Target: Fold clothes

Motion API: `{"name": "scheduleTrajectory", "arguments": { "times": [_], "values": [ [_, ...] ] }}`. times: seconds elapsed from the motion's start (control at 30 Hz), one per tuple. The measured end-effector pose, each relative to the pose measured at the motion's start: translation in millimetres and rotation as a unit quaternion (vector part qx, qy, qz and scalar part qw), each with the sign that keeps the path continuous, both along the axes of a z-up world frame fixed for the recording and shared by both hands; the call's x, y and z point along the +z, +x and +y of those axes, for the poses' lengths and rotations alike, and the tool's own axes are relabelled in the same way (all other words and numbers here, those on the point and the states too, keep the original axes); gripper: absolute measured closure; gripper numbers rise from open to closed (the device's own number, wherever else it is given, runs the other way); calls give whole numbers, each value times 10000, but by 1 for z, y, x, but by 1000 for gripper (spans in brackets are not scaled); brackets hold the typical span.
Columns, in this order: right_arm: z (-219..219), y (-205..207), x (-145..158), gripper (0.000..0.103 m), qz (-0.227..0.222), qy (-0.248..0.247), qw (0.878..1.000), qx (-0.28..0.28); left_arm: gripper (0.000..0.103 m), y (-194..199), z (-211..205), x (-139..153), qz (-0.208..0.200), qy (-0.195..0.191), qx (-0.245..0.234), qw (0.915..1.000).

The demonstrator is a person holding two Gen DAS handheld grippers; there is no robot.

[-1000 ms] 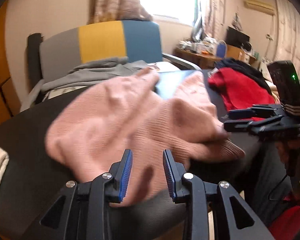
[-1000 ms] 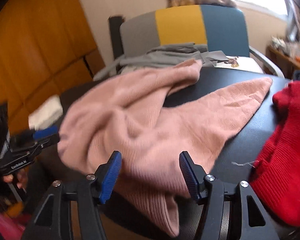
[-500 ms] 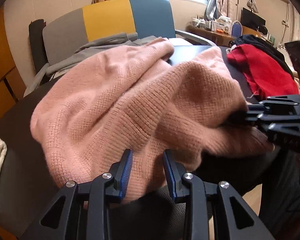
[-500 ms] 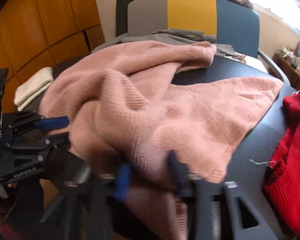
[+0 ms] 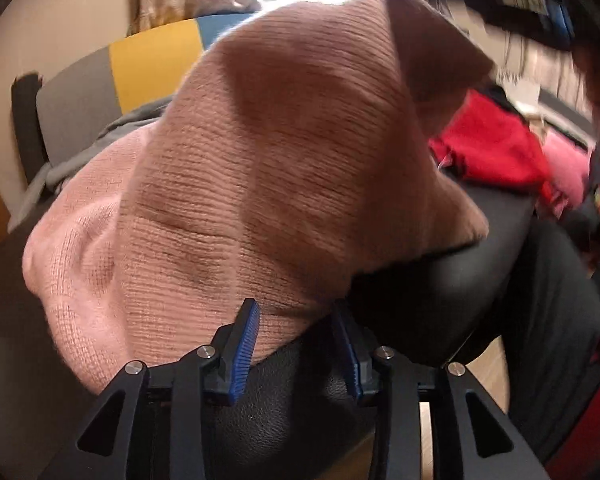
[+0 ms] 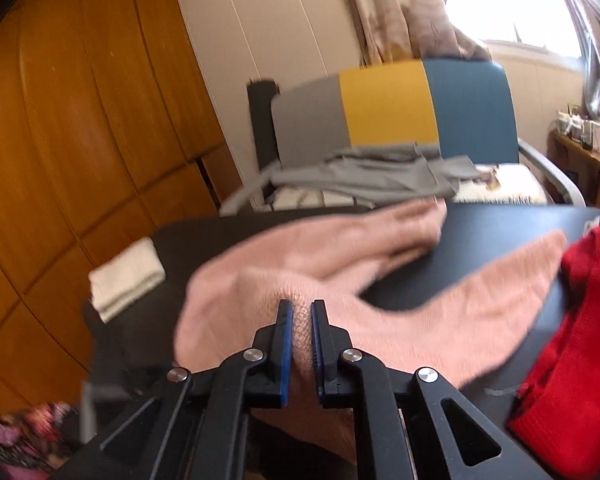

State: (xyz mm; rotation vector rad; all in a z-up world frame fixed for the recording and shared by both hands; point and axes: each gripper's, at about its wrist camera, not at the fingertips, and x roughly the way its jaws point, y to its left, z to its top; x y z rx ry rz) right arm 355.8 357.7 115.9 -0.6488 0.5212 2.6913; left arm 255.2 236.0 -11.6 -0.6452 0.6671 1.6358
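The pink ribbed knit sweater (image 6: 340, 292) is clamped by the right gripper (image 6: 299, 320); the left gripper (image 5: 296, 340) fingers are opening around its hem, over the black counter (image 6: 480, 240).

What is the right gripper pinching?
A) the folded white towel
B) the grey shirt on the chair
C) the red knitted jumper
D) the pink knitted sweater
D: in the right wrist view the right gripper has its blue pads closed on a fold of the pink knitted sweater.

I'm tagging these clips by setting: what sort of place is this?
Most likely a lived-in room at home: curtained window, wooden wardrobe doors, and a tricolour chair heaped with clothes.
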Motion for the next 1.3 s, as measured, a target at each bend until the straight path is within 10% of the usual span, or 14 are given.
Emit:
{"name": "scheduleTrajectory", "arguments": {
  "times": [0.13, 0.27, 0.4, 0.47, 0.6, 0.7, 0.93, 1.3],
  "values": [
    [-3, -4, 22, 103, 147, 271, 9995, -76, 65, 5, 19, -9, 679, -228, 97, 9974],
    [3, -8, 17, 97, -172, 336, 9990, -229, 76, -6, 33, -6, 382, -221, 226, 9988],
    [5, -3, -15, 38, -622, 123, 9980, -86, 92, -27, 30, 3, -334, 87, 514, 9981],
    [-2, -4, -36, 34, -960, 217, 9951, 95, 93, -34, 26, 4, -494, 218, 630, 9965],
    [-19, -29, -85, 38, -1936, 1028, 9756, 161, 94, -33, 22, 7, -418, 341, 718, 9960],
    [-14, -47, -115, 91, -2408, 1079, 9646, 26, 95, -35, 14, 17, -366, 556, 802, 9946],
    [28, -20, -68, 91, -507, -1119, 9919, 328, 95, -76, -17, 67, -725, 1255, 1248, 9815],
    [37, 4, 4, 91, 1596, -2619, 9382, 1605, 95, -103, -34, 158, -407, 2101, 1037, 9713]
  ]
}}
